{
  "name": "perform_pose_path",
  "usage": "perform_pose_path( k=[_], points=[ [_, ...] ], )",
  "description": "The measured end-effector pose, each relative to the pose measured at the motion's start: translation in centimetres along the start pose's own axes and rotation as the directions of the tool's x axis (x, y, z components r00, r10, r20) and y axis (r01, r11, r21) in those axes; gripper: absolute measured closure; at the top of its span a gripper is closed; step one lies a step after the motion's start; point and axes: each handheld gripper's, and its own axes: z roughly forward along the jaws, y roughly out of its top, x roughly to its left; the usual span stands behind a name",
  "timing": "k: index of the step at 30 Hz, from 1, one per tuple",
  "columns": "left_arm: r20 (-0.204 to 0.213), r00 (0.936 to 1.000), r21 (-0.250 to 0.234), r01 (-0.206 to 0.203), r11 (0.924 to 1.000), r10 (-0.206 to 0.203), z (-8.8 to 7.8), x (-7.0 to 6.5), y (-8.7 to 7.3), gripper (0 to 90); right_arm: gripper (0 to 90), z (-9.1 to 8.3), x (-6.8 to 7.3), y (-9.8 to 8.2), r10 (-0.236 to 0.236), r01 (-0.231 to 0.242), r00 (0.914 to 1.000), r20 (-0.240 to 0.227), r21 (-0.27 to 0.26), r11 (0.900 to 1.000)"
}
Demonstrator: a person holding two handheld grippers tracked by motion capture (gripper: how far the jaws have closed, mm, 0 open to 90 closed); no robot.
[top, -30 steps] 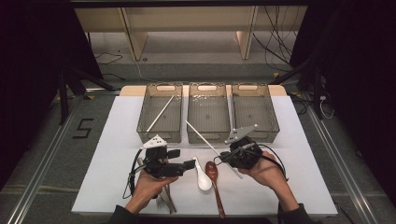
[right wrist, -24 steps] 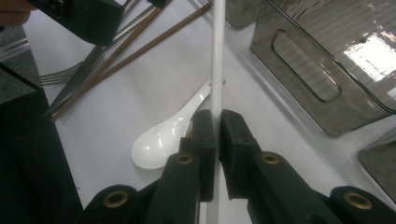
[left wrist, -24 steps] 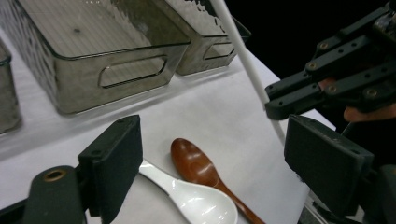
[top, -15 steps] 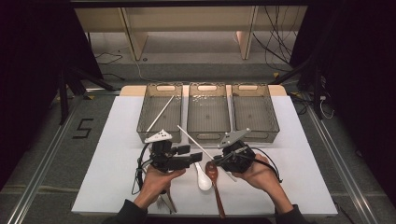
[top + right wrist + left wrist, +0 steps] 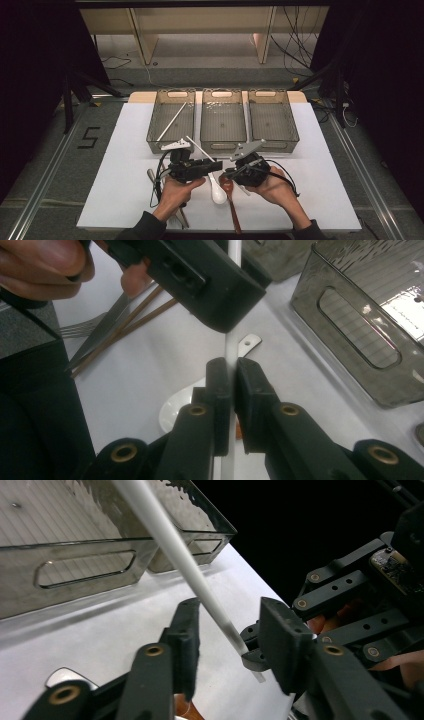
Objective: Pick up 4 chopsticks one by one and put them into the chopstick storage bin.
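**White chopstick passed from tool to tool above the tabletop**

The white chopstick (image 5: 200, 149) is judged to be light, stiff and smooth, probably plastic, so it may slip or swivel if it is pinched at a single point. A hold across the shaft, away from the thin tip, is judged safest, with the two holds kept apart so the stick cannot pivot. It is held slanted above the white tabletop (image 5: 115, 200), just in front of the three clear trays (image 5: 223, 121), its far end pointing toward the left tray.

The left tool (image 5: 227, 635) is seen partly open. Its jaws have just been closing, and the chopstick runs between them, nearer the right-hand pad; in the left gripper view a gap is still seen on either side, so it is not yet gripped there.

The right tool (image 5: 231, 374) is clamped on the lower part of the chopstick, the shaft being squeezed between its two pads in the right gripper view.

A white soup spoon (image 5: 217, 191) and a brown wooden spoon (image 5: 229, 192) lie on the tabletop between the hands.
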Motion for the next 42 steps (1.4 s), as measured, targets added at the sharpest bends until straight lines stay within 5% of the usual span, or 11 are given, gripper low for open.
perform_pose_path(
  k=[7, 13, 16, 19, 27, 35, 42],
  points=[
    [0.016, 0.9999, -0.007, -0.001, 1.0, 0.001, 0.0, 0.0, -0.1, 75.9, 85.3, 0.0, 0.1, 0.0, -0.002, 0.001, 1.0, -0.008, -0.011, 1.0],
    [0.072, 0.996, -0.019, 0.054, 0.9984, -0.052, -0.1, 0.2, 0.0, 82.9, 85.0, 0.1, 0.2, 0.0, -0.005, 0.005, 1.0, -0.007, -0.019, 1.0],
    [0.073, 0.9965, -0.011, 0.041, 0.9991, -0.04, -0.3, 0.1, 0.1, 84.1, 84.2, 0.1, 0.2, 0.0, -0.008, 0.007, 0.9999, -0.013, -0.026, 1.0],
    [0.046, 0.9989, -0.01, 0.012, 0.9999, -0.011, -0.6, 0.0, 0.5, 84.5, 82.5, -0.3, 0.1, -0.1, -0.007, 0.006, 0.9998, -0.02, -0.04, 0.999],
    [0.015, 0.9997, -0.023, 0.02, 0.9995, -0.02, -3.2, 1.7, 2.3, 84.6, 63.7, -1.6, -0.8, -1.1, 0.033, -0.035, 0.9992, -0.023, -0.07, 0.997],
    [-0.051, 0.9987, -0.003, 0.005, 1.0, -0.005, -6.6, 3.5, 5.2, 84.6, 47.6, -1.7, -1.4, -2.2, 0.072, -0.072, 0.9974, -0.003, -0.08, 0.994],
    [-0.105, 0.9943, -0.031, 0.018, 0.9994, -0.021, -9.8, 5.2, 8.5, 84.5, 39.4, -1.9, -1.5, -3.2, 0.093, -0.092, 0.9956, 0.011, -0.101, 0.991]
  ],
)
